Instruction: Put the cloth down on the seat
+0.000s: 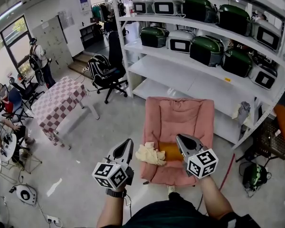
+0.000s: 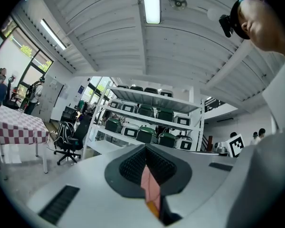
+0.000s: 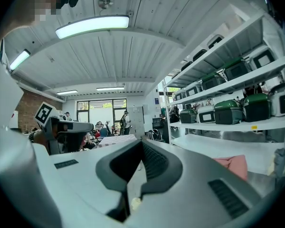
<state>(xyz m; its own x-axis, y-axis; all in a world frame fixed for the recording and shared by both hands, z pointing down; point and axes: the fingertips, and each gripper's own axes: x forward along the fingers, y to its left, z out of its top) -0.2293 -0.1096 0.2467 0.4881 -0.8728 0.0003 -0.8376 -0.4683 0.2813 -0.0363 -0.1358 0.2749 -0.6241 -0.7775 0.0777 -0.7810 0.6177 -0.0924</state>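
**Cloth lies on the seat, clear of both closed pairs of jaws**

Far beyond both sets of fingers stands a white shelf rack loaded with green and grey cases. Nearer, straight ahead of the fingers, is the pink seat, an armchair whose front part reaches in between the two grippers.

The cloth, cream and crumpled, lies on the front left of the seat. It is just right of the left gripper and left of the right gripper. Its long axis runs across, from one gripper towards the other. An orange patch on the seat sits between the cloth and the right gripper, so the left gripper looks the nearer of the two.

The left gripper's jaws are pressed together on nothing; only a sliver of pink shows through the slit. The right gripper's jaws also stand together, with a pale scrap low in the slit, too small to name.

By my reading the cloth is already down on the seat and neither gripper holds it. Whether it touches a jaw I cannot tell.
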